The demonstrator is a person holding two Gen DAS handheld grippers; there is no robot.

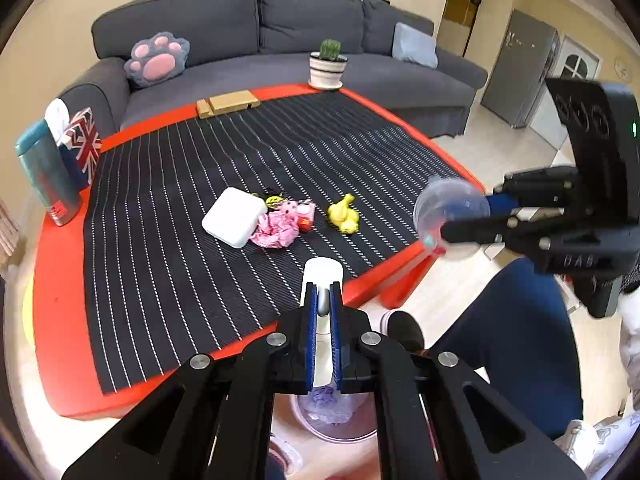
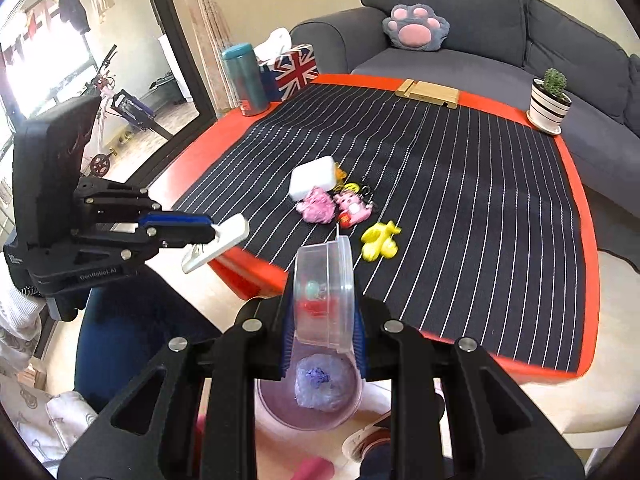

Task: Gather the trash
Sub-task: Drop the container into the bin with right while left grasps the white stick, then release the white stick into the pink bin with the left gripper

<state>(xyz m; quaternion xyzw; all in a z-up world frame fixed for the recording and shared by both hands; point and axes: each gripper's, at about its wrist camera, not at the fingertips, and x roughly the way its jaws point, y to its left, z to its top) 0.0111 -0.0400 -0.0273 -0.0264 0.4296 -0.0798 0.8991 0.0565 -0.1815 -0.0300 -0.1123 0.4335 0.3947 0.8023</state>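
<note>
My left gripper (image 1: 323, 320) is shut on a flat white lid-like piece (image 1: 322, 280), held over the table's near edge; it also shows in the right wrist view (image 2: 218, 240). My right gripper (image 2: 322, 320) is shut on a clear plastic cup (image 2: 324, 292), also seen in the left wrist view (image 1: 450, 218). Below both grippers a lilac bin (image 2: 280, 408) on the floor holds a crumpled bluish bag (image 2: 320, 386). On the striped mat lie a crumpled pink wrapper (image 1: 276, 232), a white box (image 1: 234, 222) and a yellow toy (image 1: 344, 214).
The red table (image 1: 56, 300) carries a teal bottle (image 1: 48, 172), a Union Jack tissue box (image 1: 84, 144), a wooden block (image 1: 228, 103) and a potted cactus (image 1: 328, 64). A grey sofa (image 1: 280, 28) stands behind. The person's legs (image 1: 516, 344) are to the right.
</note>
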